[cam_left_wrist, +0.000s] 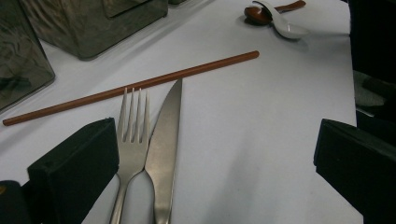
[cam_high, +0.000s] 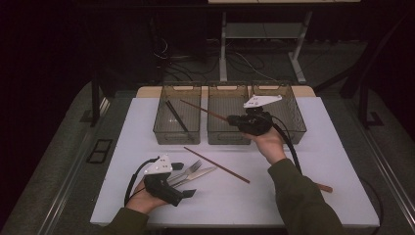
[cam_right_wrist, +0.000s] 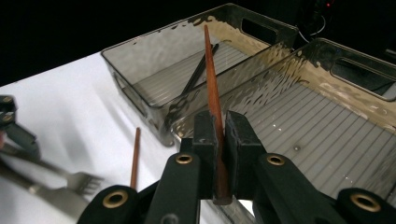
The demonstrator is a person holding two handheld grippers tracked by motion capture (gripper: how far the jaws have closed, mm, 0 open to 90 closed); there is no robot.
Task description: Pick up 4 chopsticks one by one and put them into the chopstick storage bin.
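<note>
My right gripper (cam_high: 234,119) is shut on a brown chopstick (cam_high: 203,110), held above the middle bin (cam_high: 228,134); the stick points toward the left bin (cam_high: 177,134). In the right gripper view the chopstick (cam_right_wrist: 212,79) runs up between the pads (cam_right_wrist: 205,135) over the bins. A second brown chopstick (cam_high: 217,165) lies on the white table. My left gripper (cam_high: 182,180) rests open at the front left, jaws either side of a fork (cam_left_wrist: 132,135) and a knife (cam_left_wrist: 164,140). Black chopsticks (cam_high: 175,116) lie in the left bin.
A third clear bin (cam_high: 292,122) stands at the right of the row. A brown spoon and a white spoon (cam_left_wrist: 285,23) lie on the table's right side, near the person's right sleeve (cam_high: 298,196). The white table (cam_high: 337,147) ends close behind the bins.
</note>
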